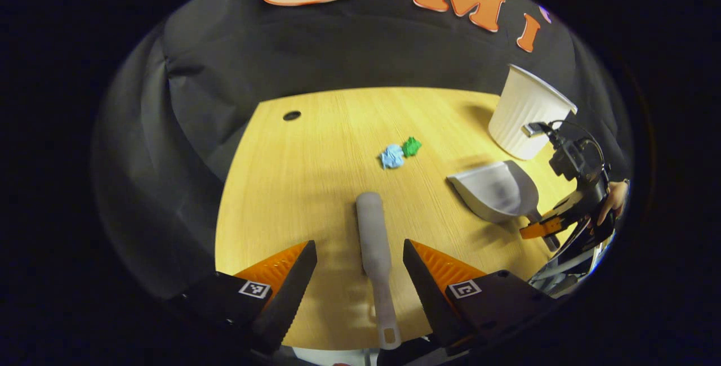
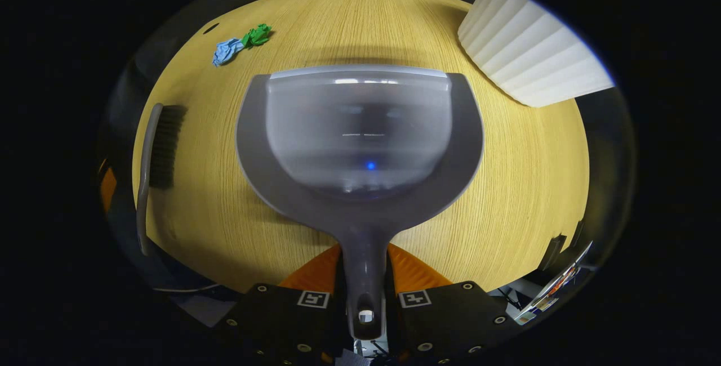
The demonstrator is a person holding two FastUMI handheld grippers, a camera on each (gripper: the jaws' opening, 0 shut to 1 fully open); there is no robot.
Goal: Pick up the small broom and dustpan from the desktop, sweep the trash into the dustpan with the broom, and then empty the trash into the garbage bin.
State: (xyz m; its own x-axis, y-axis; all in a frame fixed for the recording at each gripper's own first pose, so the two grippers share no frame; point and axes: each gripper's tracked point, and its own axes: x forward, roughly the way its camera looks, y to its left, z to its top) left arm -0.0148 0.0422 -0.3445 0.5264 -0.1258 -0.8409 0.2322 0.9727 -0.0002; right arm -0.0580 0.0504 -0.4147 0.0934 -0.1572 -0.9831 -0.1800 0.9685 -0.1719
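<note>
A grey broom [image 1: 375, 253] lies on the wooden desktop [image 1: 293, 186], handle toward me, between the spread fingers of my open left gripper [image 1: 359, 267]. A blue paper ball [image 1: 391, 157] and a green one [image 1: 412, 146] lie beyond it. My right gripper [image 2: 365, 276] is shut on the handle of the grey dustpan [image 2: 360, 129], which rests flat on the desktop [image 2: 529, 186]. In the right gripper view the broom [image 2: 153, 152] lies at the left, with the blue paper ball [image 2: 226, 51] and the green one [image 2: 257, 35] farther back. The left gripper view shows that right gripper [image 1: 543, 225] holding the dustpan [image 1: 497, 191].
A white ribbed garbage bin [image 1: 525, 114] stands at the desk's far right, just beyond the dustpan; it is the bin [image 2: 529, 53] at upper right in the right gripper view. A small round hole [image 1: 292, 115] sits in the desktop's far left corner. A hand [image 1: 614, 200] holds the right gripper.
</note>
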